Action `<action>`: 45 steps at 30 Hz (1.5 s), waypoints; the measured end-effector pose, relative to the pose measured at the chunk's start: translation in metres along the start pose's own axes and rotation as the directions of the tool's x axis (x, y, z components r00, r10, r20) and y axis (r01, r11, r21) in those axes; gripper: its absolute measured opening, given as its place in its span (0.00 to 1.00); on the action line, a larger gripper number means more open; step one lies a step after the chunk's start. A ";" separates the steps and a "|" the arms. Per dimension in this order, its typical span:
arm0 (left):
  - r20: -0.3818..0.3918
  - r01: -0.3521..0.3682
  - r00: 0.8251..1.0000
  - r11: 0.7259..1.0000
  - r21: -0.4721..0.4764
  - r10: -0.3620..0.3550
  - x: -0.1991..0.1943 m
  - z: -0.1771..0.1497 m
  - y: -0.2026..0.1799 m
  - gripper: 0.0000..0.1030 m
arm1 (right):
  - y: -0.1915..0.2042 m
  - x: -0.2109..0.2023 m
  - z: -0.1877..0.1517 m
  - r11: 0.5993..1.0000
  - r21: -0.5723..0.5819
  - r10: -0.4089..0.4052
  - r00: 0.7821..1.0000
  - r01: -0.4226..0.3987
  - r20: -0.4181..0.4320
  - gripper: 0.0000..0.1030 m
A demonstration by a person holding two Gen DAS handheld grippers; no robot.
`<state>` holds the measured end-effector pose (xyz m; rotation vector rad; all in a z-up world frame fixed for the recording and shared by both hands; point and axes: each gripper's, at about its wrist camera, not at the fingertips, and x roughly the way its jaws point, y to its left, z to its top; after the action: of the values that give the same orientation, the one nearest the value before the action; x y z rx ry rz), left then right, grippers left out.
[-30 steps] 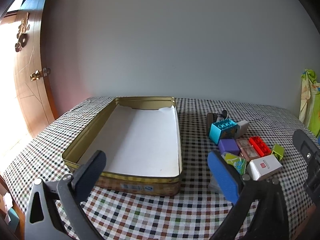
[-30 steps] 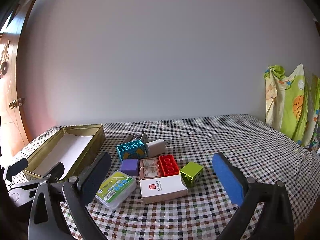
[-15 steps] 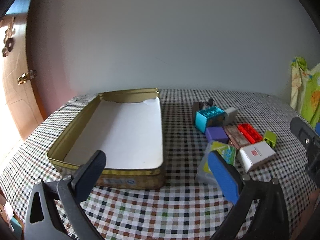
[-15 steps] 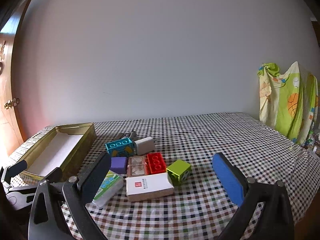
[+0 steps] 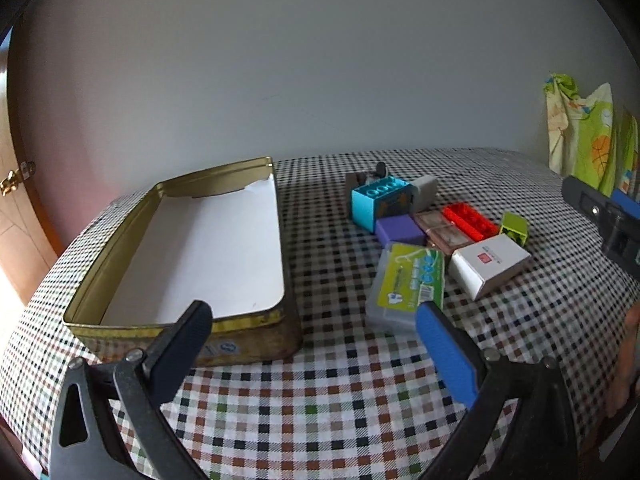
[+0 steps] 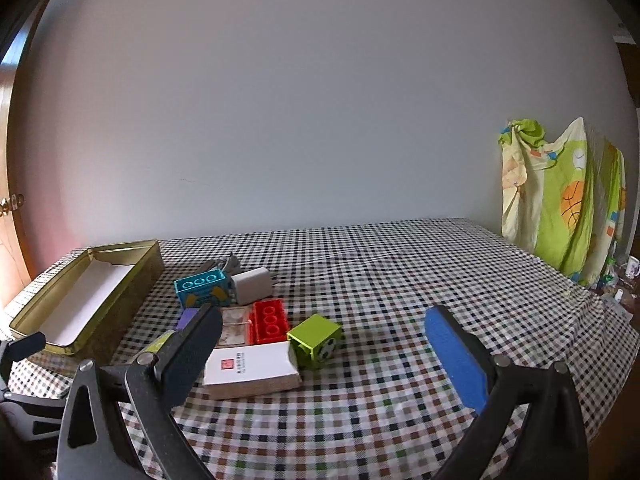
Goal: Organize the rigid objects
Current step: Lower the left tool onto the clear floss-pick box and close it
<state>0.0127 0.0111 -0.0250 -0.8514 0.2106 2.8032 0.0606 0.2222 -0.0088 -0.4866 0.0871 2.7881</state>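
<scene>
A: Grippers first, since they sit nearest you. How do yours stand?

B: Your left gripper hangs spread wide over the checked tablecloth, nothing between its black and blue fingers. Your right gripper is parted just as wide and holds nothing either.

A: What lies just past the left one?

B: On your left side, the gold tin, lid off, with a white paper lining its floor. It holds no objects. On your right side, a clear flat case with a green and yellow label lies on the cloth, near the blue finger.

A: And past the right one?

B: A white box with a small red mark lies closest. The lime green cube touches its right end. Behind them sit a red studded brick and a brownish transparent case, side by side. A purple block is just left of that case, partly hidden by your black finger in the right view.

A: Farther back?

B: A teal studded brick with a white charger plug touching its right side. Something grey lies behind those two; you cannot tell what it is. All these pieces cluster together, well apart from the tin's right wall.

A: Beyond the table?

B: A plain pale wall, a wooden door at far left, and a green and yellow printed cloth hanging at far right.
</scene>
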 end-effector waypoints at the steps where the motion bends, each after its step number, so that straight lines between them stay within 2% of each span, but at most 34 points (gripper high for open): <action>1: 0.000 0.005 1.000 1.000 0.007 -0.005 0.000 0.000 0.000 1.00 | -0.001 0.001 0.001 1.000 -0.002 0.000 1.000 0.000 0.002 0.99; 5: -0.006 0.041 0.999 0.998 0.040 -0.040 0.002 0.000 -0.001 1.00 | -0.004 0.005 0.003 1.000 -0.013 0.002 1.000 -0.002 0.012 0.99; 10: -0.023 0.104 0.994 0.994 0.029 -0.103 0.006 0.006 0.000 1.00 | -0.001 0.011 0.003 0.999 -0.038 0.023 1.000 -0.023 0.008 0.99; 18: -0.037 0.156 0.988 0.984 0.090 -0.153 0.011 0.014 -0.010 1.00 | -0.006 0.020 0.003 0.999 -0.021 0.035 0.999 -0.035 -0.002 0.99; 21: -0.038 0.208 0.978 0.974 0.089 -0.205 0.010 0.018 -0.012 1.00 | -0.007 0.022 0.003 0.999 -0.017 0.042 0.999 -0.042 -0.002 0.99; 24: -0.041 0.284 0.959 0.957 0.055 -0.282 0.012 0.022 -0.009 1.00 | -0.009 0.023 0.004 0.999 -0.011 0.043 0.999 -0.043 0.003 0.99; 26: -0.039 0.309 0.951 0.950 0.046 -0.308 0.013 0.025 -0.011 1.00 | -0.012 0.024 0.004 0.999 -0.005 0.039 0.999 -0.039 0.008 0.99; 29: -0.038 0.316 0.949 0.946 0.076 -0.314 0.016 0.029 -0.020 1.00 | -0.015 0.026 0.005 0.999 0.006 0.036 0.999 -0.036 0.009 0.99; 33: -0.045 0.340 0.940 0.932 0.129 -0.337 0.016 0.030 -0.035 0.94 | -0.019 0.028 0.005 0.999 0.024 0.040 0.999 -0.040 0.001 0.99; 36: -0.067 0.335 0.942 0.931 0.142 -0.329 0.021 0.030 -0.042 0.94 | -0.022 0.029 0.005 0.998 0.036 0.044 0.999 -0.044 0.000 0.99; 38: -0.102 0.334 0.941 0.935 0.123 -0.323 0.029 0.030 -0.043 0.90 | -0.023 0.030 0.006 0.998 0.040 0.046 0.999 -0.046 -0.004 0.99; 40: -0.137 0.355 0.930 0.930 0.093 -0.341 0.036 0.032 -0.043 0.79 | -0.023 0.032 0.006 0.998 0.048 0.038 0.999 -0.037 -0.009 0.99; 44: -0.148 0.336 0.936 0.936 0.103 -0.319 0.042 0.033 -0.046 0.78 | -0.024 0.033 0.006 0.998 0.048 0.044 0.999 -0.044 -0.010 0.99; 45: -0.156 0.315 0.942 0.942 0.116 -0.296 0.045 0.033 -0.049 0.78 | -0.024 0.033 0.006 0.998 0.049 0.047 0.999 -0.046 -0.011 0.99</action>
<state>-0.0296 0.0716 -0.0266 -0.9522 0.2659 2.4143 0.0365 0.2552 -0.0141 -0.4948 0.1713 2.8211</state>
